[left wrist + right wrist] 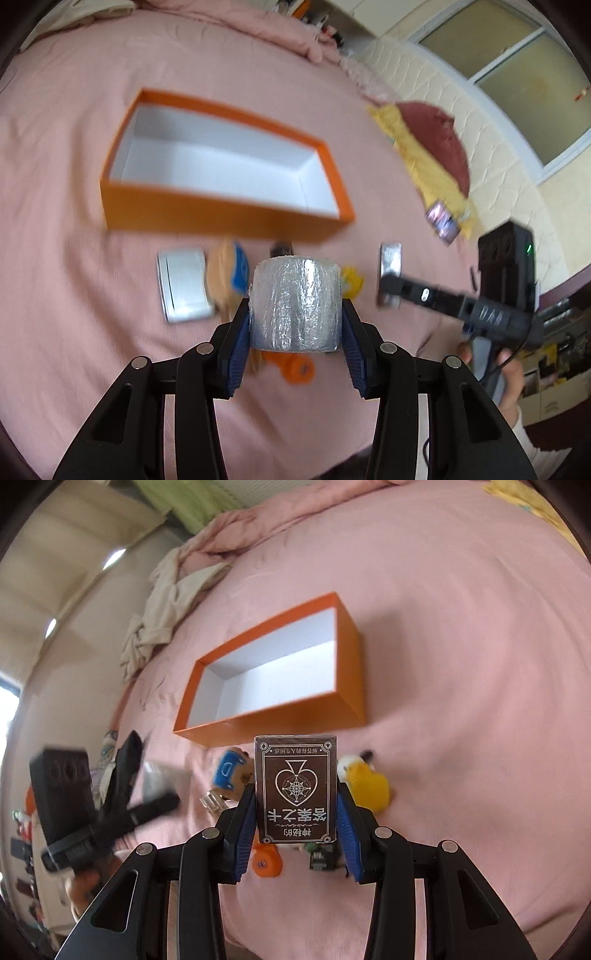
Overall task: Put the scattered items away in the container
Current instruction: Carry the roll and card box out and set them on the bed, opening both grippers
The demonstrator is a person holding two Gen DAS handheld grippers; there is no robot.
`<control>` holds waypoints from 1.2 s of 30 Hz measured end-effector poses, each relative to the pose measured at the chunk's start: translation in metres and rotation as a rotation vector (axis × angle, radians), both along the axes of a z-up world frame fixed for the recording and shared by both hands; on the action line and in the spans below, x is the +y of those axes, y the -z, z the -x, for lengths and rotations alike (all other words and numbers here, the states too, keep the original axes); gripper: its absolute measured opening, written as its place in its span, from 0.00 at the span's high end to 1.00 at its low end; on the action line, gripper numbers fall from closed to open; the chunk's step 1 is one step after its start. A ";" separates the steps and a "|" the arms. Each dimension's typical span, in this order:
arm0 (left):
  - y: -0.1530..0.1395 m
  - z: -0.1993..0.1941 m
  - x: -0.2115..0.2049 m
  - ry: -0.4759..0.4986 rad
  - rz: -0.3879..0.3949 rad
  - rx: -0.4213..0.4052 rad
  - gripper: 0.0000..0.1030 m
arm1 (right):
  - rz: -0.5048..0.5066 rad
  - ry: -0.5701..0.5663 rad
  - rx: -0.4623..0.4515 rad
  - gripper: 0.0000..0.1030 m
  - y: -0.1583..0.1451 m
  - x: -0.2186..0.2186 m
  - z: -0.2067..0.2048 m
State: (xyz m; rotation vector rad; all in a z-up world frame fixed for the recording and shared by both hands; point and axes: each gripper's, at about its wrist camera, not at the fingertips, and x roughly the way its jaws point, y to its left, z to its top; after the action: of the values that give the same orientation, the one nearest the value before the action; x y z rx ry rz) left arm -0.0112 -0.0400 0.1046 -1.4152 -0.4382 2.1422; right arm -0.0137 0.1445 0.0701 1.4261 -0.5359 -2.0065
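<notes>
My left claw (295, 325) is clenched on a silver roll (295, 304), its blue pads (242, 347) pressing the roll's two sides, and the roll stands upright between them above the pink bedspread (74, 258). My right claw (296, 814) grips a brown card box (296, 790) the same way, pads tight on both long edges, printed face toward the camera.

Just under and past the roll lie the scattered things: an orange toy (295, 367) below it, a white case (183, 284) to the left, a tan and blue plush (227, 275) beside that, a yellow plush (352, 280) to the right. Seen from my right claw, the yellow plush (367, 784) sits just right of the card box, the blue plush (231, 773) to its left, the orange toy (266, 864) and a small dark item (321, 856) beneath.

Beyond them the orange box (207, 212) lies open on the bedspread, white inside, nothing in it that I can see. Both claws are short of it, on its near side.
</notes>
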 end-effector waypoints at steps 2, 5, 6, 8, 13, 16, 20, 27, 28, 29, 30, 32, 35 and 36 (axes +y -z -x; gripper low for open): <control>0.001 -0.010 0.011 0.026 0.026 0.010 0.55 | 0.016 0.046 -0.028 0.61 -0.002 0.017 -0.010; 0.010 -0.016 0.019 0.009 0.091 -0.001 0.55 | -0.013 0.131 -0.023 0.61 -0.001 0.024 -0.014; 0.015 -0.016 0.020 -0.003 0.102 -0.014 0.55 | -0.023 0.144 -0.011 0.61 -0.002 0.023 -0.016; 0.021 -0.014 0.019 -0.027 0.100 -0.036 0.55 | -0.043 0.160 0.009 0.61 -0.005 0.026 -0.022; 0.028 -0.034 0.016 -0.044 0.107 -0.039 0.55 | -0.102 0.157 0.034 0.61 -0.004 0.020 -0.029; 0.030 -0.037 0.016 -0.049 0.100 -0.045 0.55 | -0.113 0.154 0.033 0.61 0.000 0.019 -0.036; 0.034 -0.040 0.019 -0.051 0.113 -0.052 0.55 | -0.145 0.147 0.064 0.61 -0.001 0.015 -0.042; 0.030 -0.040 0.012 -0.099 0.111 -0.034 0.55 | -0.161 0.137 0.063 0.60 0.002 0.009 -0.041; 0.029 -0.039 0.009 -0.113 0.104 -0.033 0.55 | -0.149 0.138 0.062 0.60 0.001 0.010 -0.040; 0.029 -0.038 0.007 -0.128 0.102 -0.033 0.55 | -0.144 0.142 0.066 0.60 0.001 0.010 -0.040; 0.030 -0.037 0.005 -0.142 0.097 -0.037 0.53 | -0.143 0.146 0.069 0.60 0.000 0.011 -0.040; 0.030 -0.036 0.001 -0.170 0.081 -0.045 0.47 | -0.139 0.151 0.071 0.59 -0.001 0.011 -0.040; 0.026 -0.036 -0.007 -0.208 0.049 -0.031 0.46 | -0.139 0.153 0.072 0.55 -0.001 0.010 -0.040; 0.025 -0.036 -0.009 -0.215 0.037 -0.028 0.44 | -0.143 0.155 0.074 0.54 -0.001 0.010 -0.040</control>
State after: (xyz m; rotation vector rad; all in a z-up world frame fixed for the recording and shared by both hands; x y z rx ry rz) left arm 0.0246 -0.0488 0.0793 -1.4775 -0.5885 2.3128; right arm 0.0261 0.1546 0.0710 1.4251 -0.4929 -2.2504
